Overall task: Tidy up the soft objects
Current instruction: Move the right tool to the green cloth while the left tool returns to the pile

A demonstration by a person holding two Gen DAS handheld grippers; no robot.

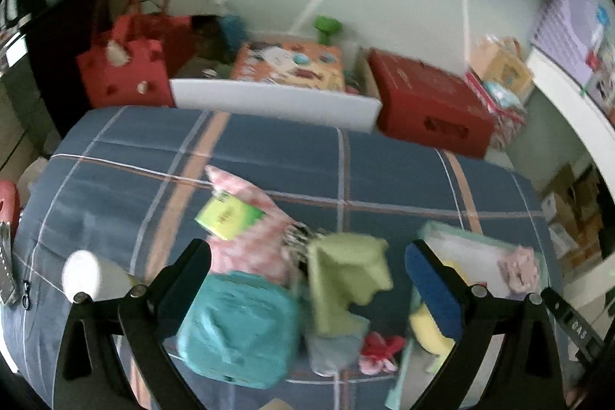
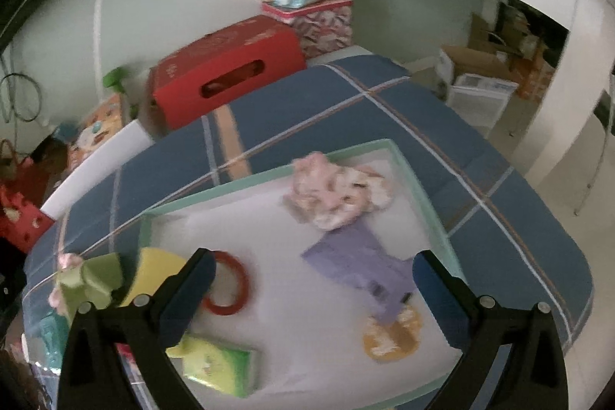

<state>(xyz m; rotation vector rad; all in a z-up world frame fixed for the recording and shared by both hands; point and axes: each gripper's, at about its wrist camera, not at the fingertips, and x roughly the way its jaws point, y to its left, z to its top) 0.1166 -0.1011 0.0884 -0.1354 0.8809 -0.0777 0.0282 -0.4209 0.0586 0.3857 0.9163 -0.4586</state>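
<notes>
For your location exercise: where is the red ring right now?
In the right wrist view, the red ring lies inside the mint-rimmed tray, at its left part, beside the yellow item and left of the purple cloth.

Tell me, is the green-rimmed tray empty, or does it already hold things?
It already holds things. The tray contains a pink plush toy, a purple cloth, a red ring and a green packet.

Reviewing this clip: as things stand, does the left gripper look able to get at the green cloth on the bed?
Probably yes. The left gripper is open, and the green cloth lies between its spread fingers with nothing on top. The teal bag crowds its left side and the tray sits to the right, so the closing fingers might catch the bag.
</notes>
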